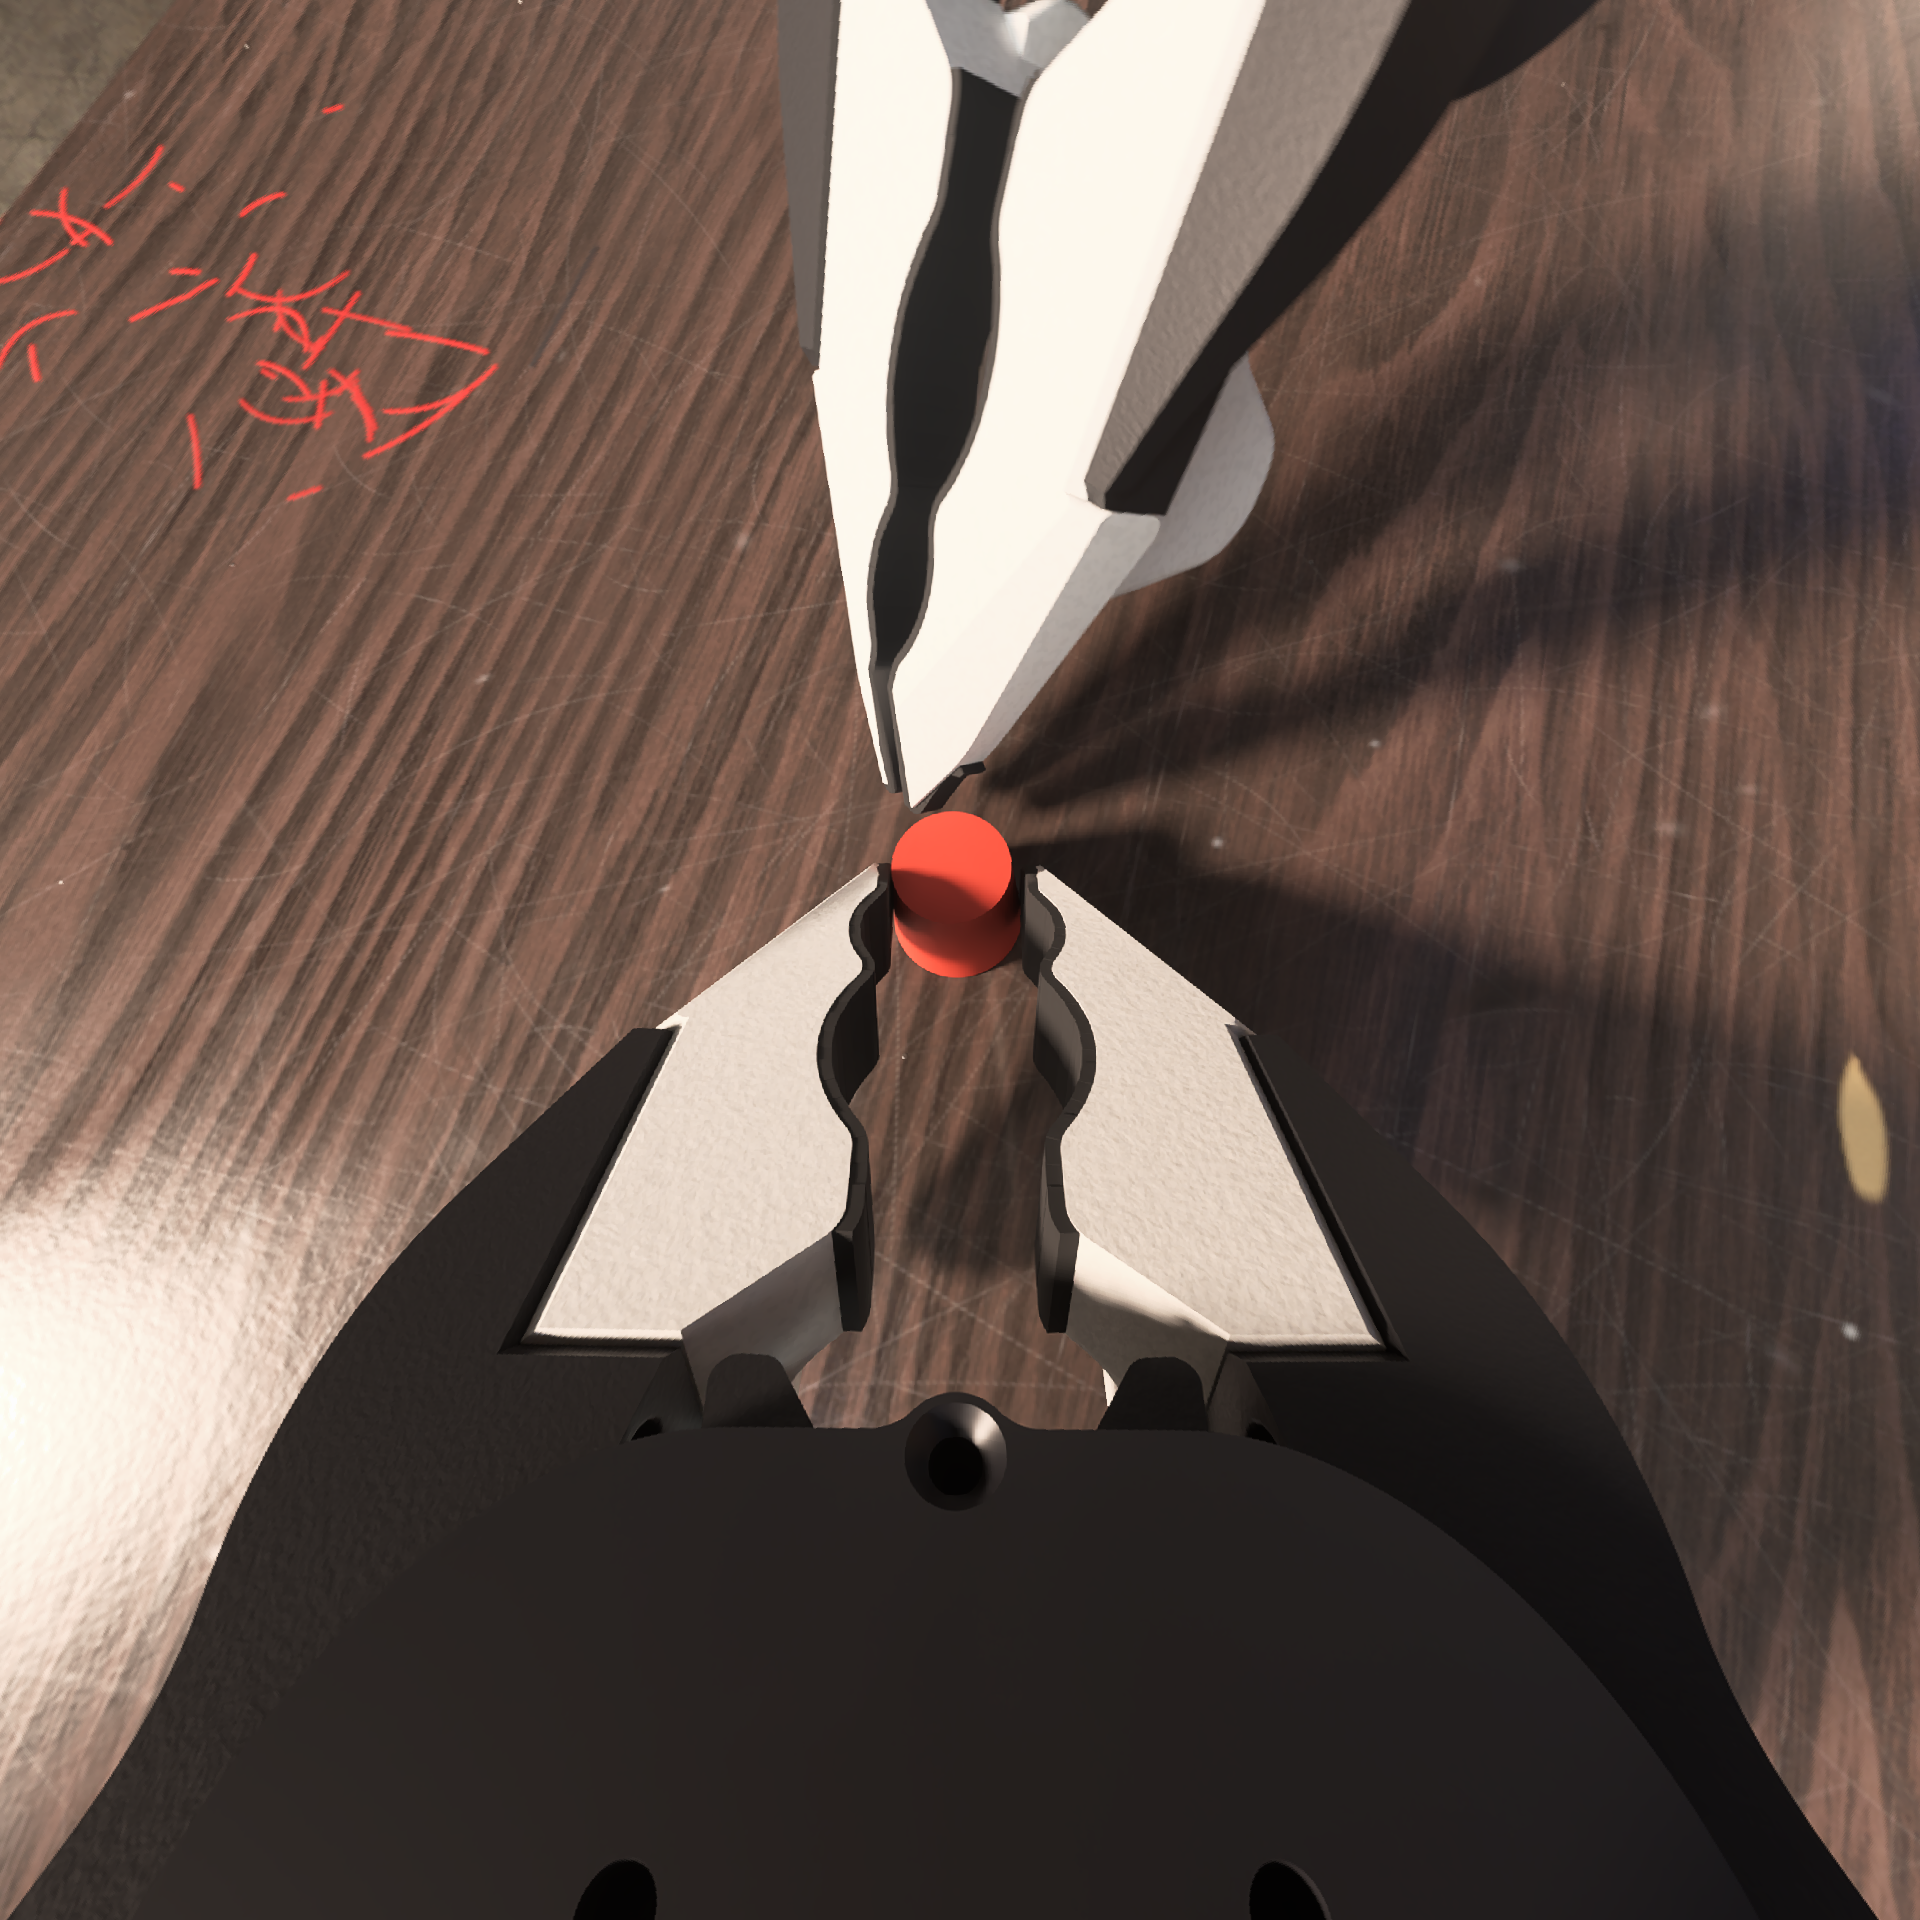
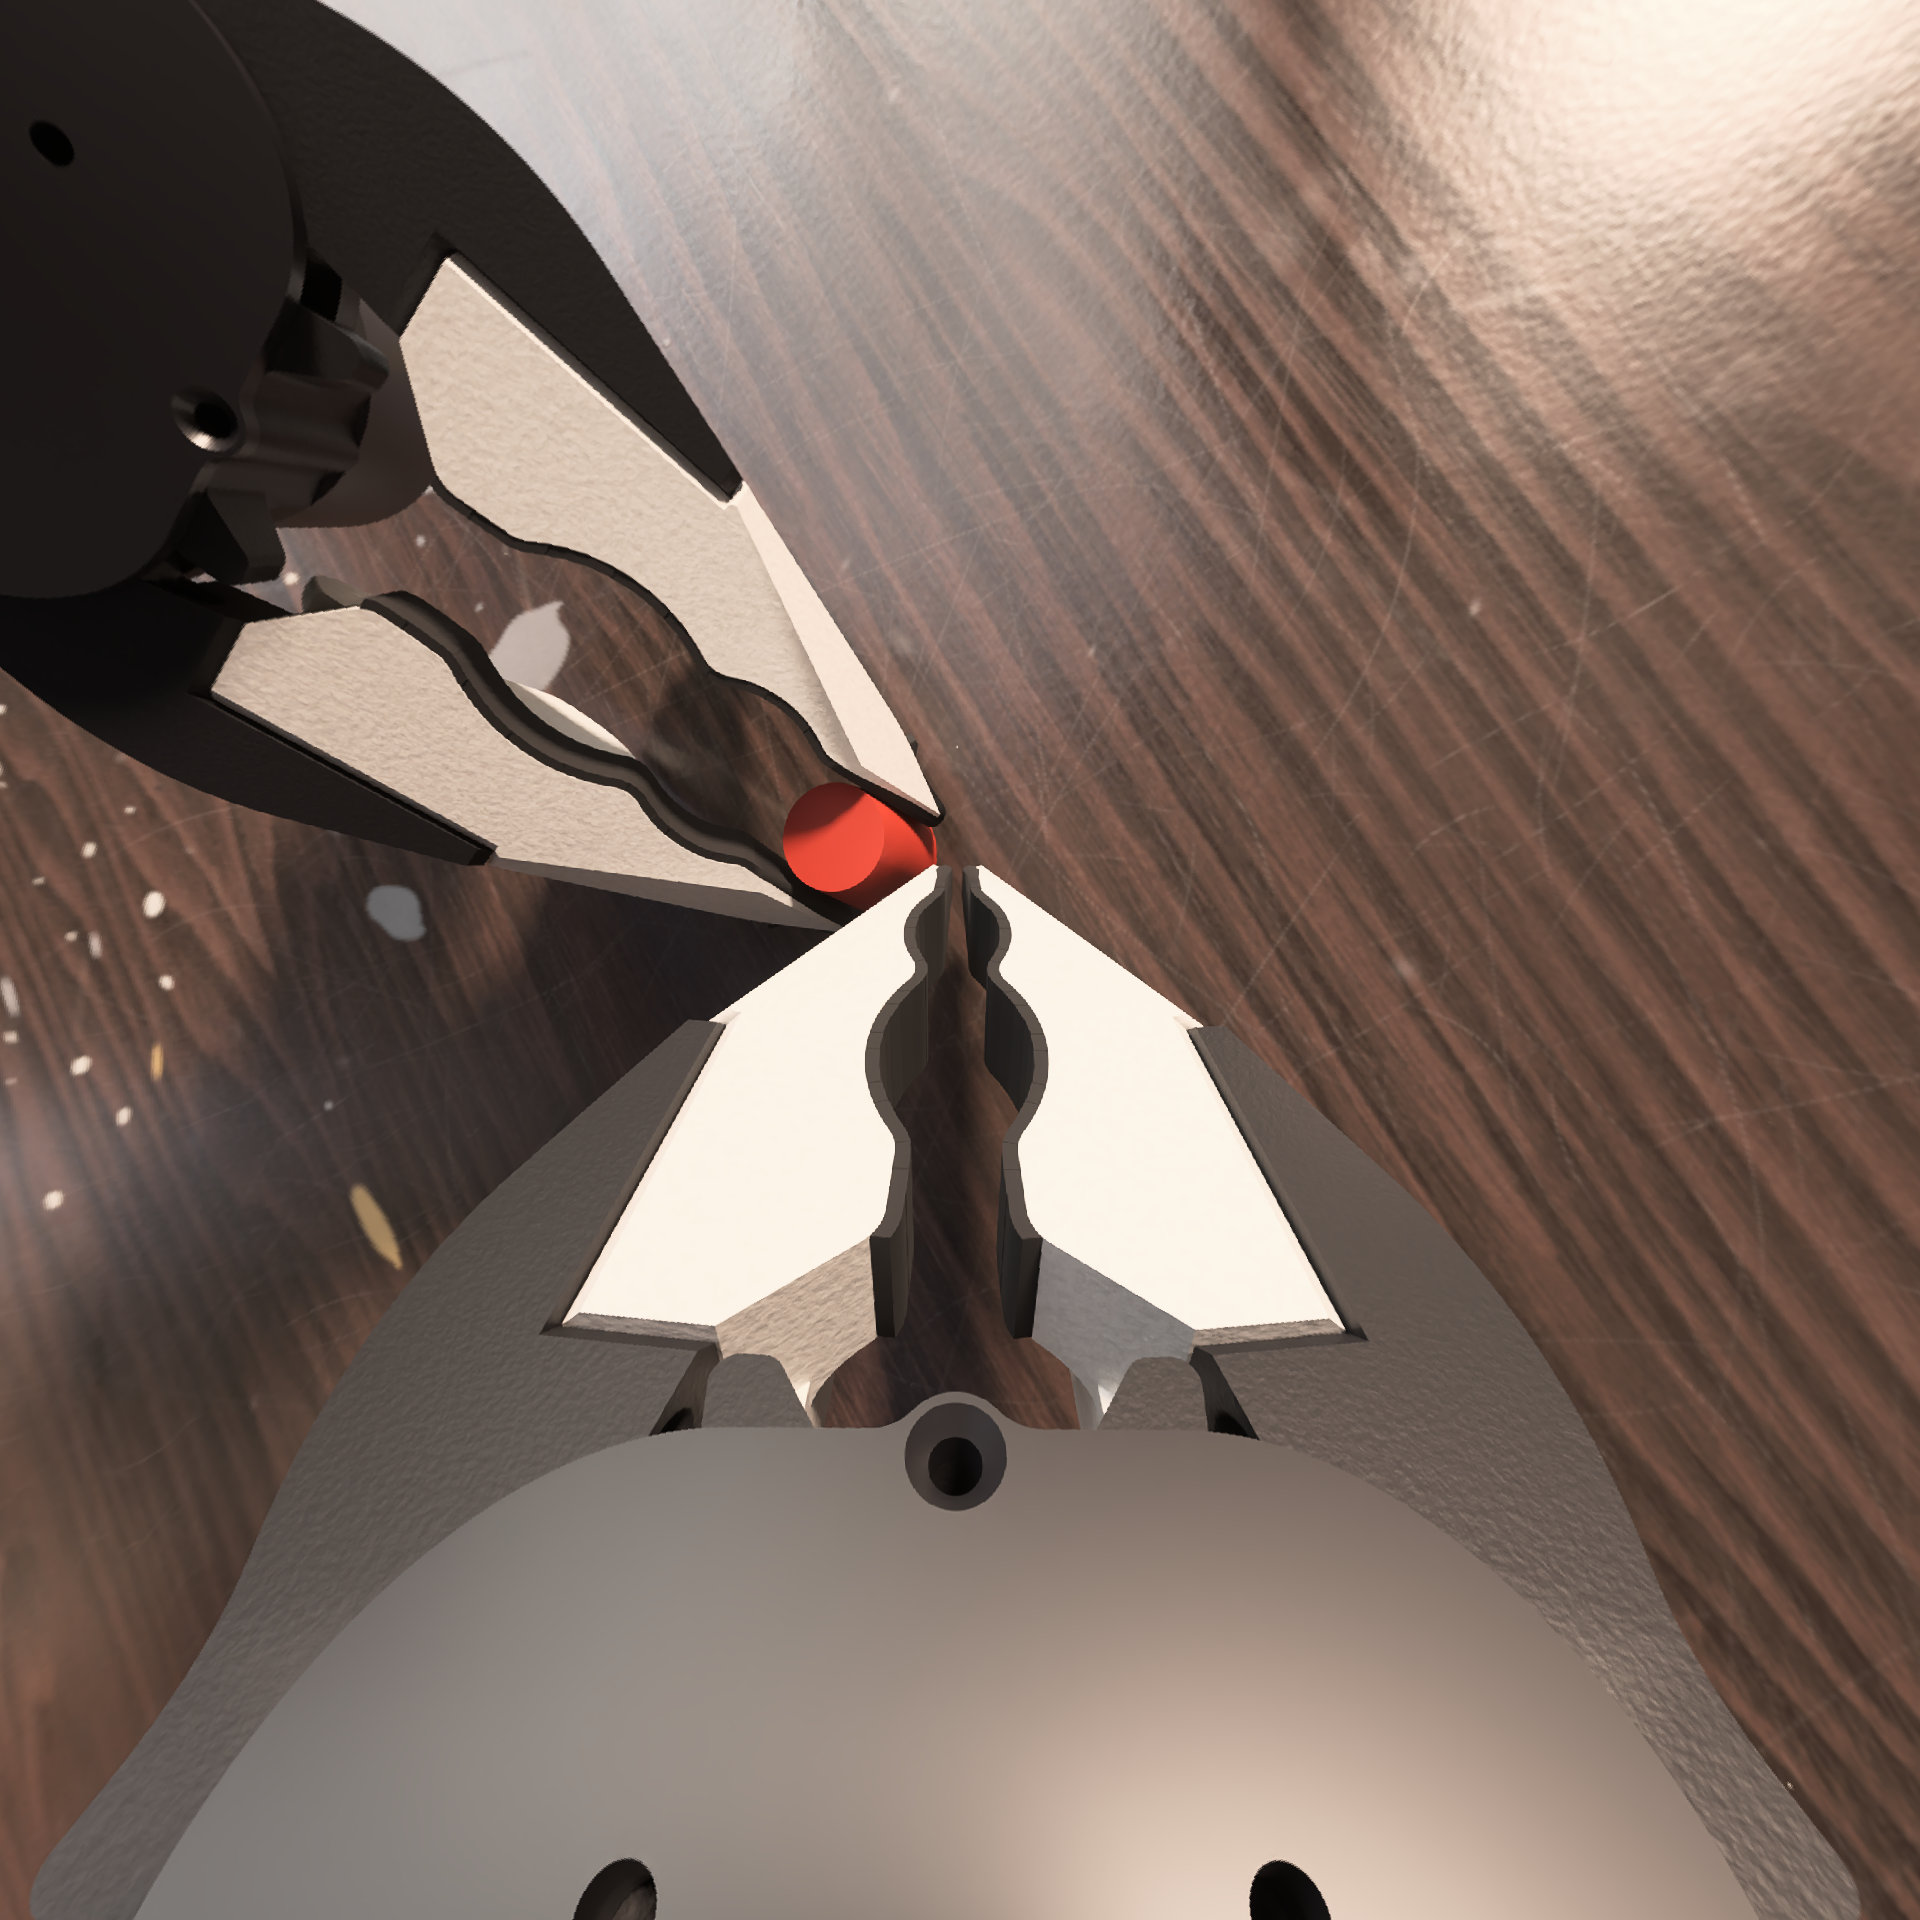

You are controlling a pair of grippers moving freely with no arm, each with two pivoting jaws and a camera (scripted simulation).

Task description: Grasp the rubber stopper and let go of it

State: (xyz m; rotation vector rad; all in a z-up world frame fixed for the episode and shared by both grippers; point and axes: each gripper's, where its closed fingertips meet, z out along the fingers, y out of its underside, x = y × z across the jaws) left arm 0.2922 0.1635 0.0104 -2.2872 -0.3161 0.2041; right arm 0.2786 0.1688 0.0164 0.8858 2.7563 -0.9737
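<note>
A small red rubber stopper stands on the dark wooden table. My left gripper, black with white fingers, has its two fingertips against the stopper's sides and is shut on it. The right wrist view shows the same grip: the stopper sits between the left gripper's tips. My right gripper, grey-bodied, is shut and empty, its tips just beside the stopper. In the left wrist view it comes down from above, its tips just beyond the stopper.
Red scribble marks lie on the table at far left. A yellow fleck is at right. White and grey paint specks dot the wood under the left gripper. Bright glare covers part of the table.
</note>
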